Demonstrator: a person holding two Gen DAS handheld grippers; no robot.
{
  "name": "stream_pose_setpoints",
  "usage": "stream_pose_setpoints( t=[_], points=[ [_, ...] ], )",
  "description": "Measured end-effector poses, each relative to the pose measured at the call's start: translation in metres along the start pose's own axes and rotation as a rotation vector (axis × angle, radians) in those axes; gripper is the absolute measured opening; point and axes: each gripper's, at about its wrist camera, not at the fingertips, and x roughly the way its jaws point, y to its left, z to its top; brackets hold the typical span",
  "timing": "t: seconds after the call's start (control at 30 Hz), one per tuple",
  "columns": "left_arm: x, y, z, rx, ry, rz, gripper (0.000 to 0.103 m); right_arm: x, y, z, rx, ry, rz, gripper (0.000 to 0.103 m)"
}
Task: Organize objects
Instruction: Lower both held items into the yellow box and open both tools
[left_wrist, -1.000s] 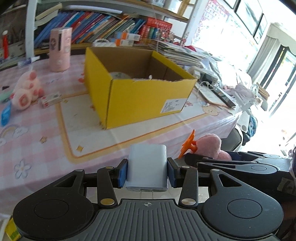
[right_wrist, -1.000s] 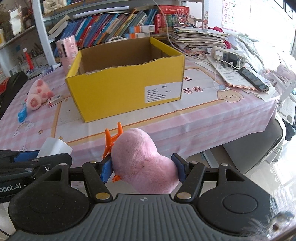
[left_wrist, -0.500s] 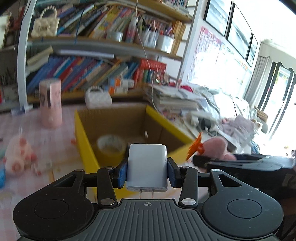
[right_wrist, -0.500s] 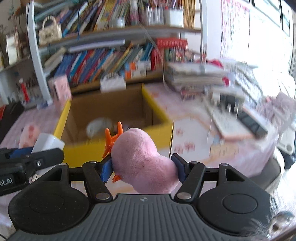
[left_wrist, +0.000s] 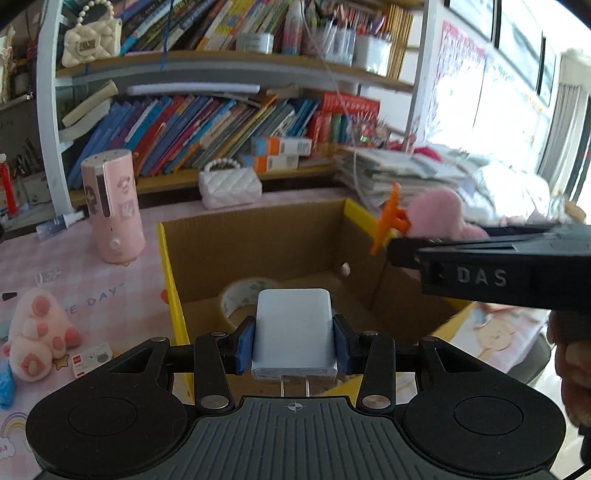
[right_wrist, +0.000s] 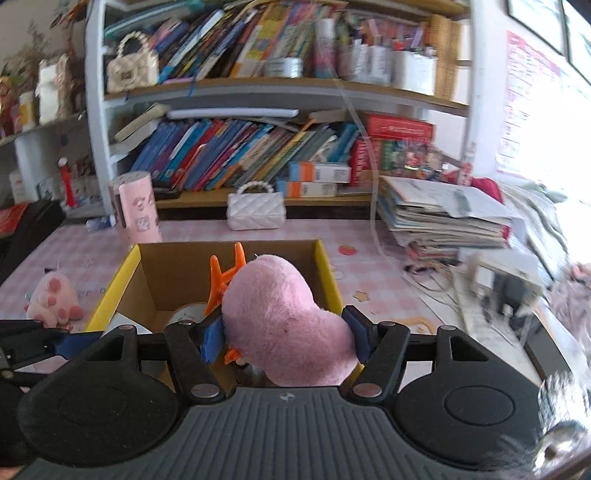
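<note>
My left gripper (left_wrist: 293, 341) is shut on a white plug charger (left_wrist: 293, 328), its prongs pointing back at the camera, above the near rim of an open yellow cardboard box (left_wrist: 171, 280). A roll of tape (left_wrist: 240, 299) lies on the box floor. My right gripper (right_wrist: 286, 334) is shut on a pink plush hair clip with orange claws (right_wrist: 284, 317), held over the same box (right_wrist: 325, 273). In the left wrist view the right gripper and its pink clip (left_wrist: 436, 214) hover at the box's right wall. The left gripper shows at the right wrist view's left edge (right_wrist: 55, 341).
A pink cylinder (left_wrist: 112, 212), a pink plush toy (left_wrist: 38, 334), a small card box (left_wrist: 90, 358) and a white quilted purse (left_wrist: 229, 186) sit on the pink checked tablecloth around the box. Stacked papers (right_wrist: 443, 218) and cables lie right. A crowded bookshelf (right_wrist: 258, 147) stands behind.
Both grippers have travelled forward from in front of the table edge to above the yellow box, each keeping its hold. The box interior and tape roll have come into view.
</note>
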Motion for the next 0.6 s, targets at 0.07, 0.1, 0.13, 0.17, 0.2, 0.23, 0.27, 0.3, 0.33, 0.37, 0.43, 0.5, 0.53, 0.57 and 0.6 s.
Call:
stream_pose_setpoints(
  t=[0.07, 0.1, 0.13, 0.17, 0.2, 0.23, 0.27, 0.3, 0.33, 0.37, 0.43, 0.5, 0.53, 0.57, 0.6],
  points=[
    [0.008, -0.002, 0.001, 0.011, 0.014, 0.014, 0.041, 0.014, 0.003, 0.002, -0.030, 0.017, 0.028, 0.063],
    [0.012, -0.002, 0.001, 0.019, 0.021, 0.022, 0.041, 0.021, 0.005, 0.004, -0.052, 0.026, 0.045, 0.063],
    [0.016, -0.003, 0.001, 0.028, 0.030, 0.030, 0.041, 0.028, 0.007, 0.005, -0.071, 0.033, 0.056, 0.063],
    [0.020, -0.004, 0.001, 0.033, 0.039, 0.037, 0.041, 0.034, 0.009, 0.006, -0.089, 0.038, 0.065, 0.063],
    [0.023, -0.004, 0.001, 0.036, 0.050, 0.043, 0.041, 0.041, 0.011, 0.007, -0.106, 0.047, 0.077, 0.063],
    [0.027, -0.005, 0.001, 0.038, 0.061, 0.050, 0.041, 0.047, 0.013, 0.008, -0.117, 0.057, 0.089, 0.063],
    [0.030, -0.005, 0.001, 0.039, 0.070, 0.055, 0.041, 0.052, 0.014, 0.008, -0.126, 0.067, 0.100, 0.063],
    [0.033, -0.006, 0.001, 0.044, 0.077, 0.061, 0.041, 0.058, 0.015, 0.009, -0.136, 0.080, 0.111, 0.063],
    [0.035, -0.009, 0.001, 0.061, 0.076, 0.074, 0.041, 0.063, 0.016, 0.009, -0.145, 0.089, 0.118, 0.063],
    [0.036, -0.010, 0.001, 0.073, 0.080, 0.078, 0.041, 0.068, 0.018, 0.009, -0.156, 0.099, 0.127, 0.063],
    [0.039, -0.012, 0.002, 0.084, 0.086, 0.083, 0.041, 0.076, 0.020, 0.008, -0.174, 0.118, 0.142, 0.063],
    [0.042, -0.016, 0.001, 0.106, 0.094, 0.094, 0.041, 0.083, 0.023, 0.007, -0.192, 0.138, 0.160, 0.063],
    [0.042, -0.016, 0.001, 0.108, 0.092, 0.093, 0.041, 0.086, 0.023, 0.006, -0.200, 0.149, 0.165, 0.063],
    [0.043, -0.016, 0.001, 0.103, 0.096, 0.090, 0.041, 0.090, 0.024, 0.005, -0.208, 0.159, 0.170, 0.063],
    [0.043, -0.017, 0.001, 0.104, 0.100, 0.090, 0.041, 0.093, 0.025, 0.004, -0.214, 0.171, 0.178, 0.063]
  ],
)
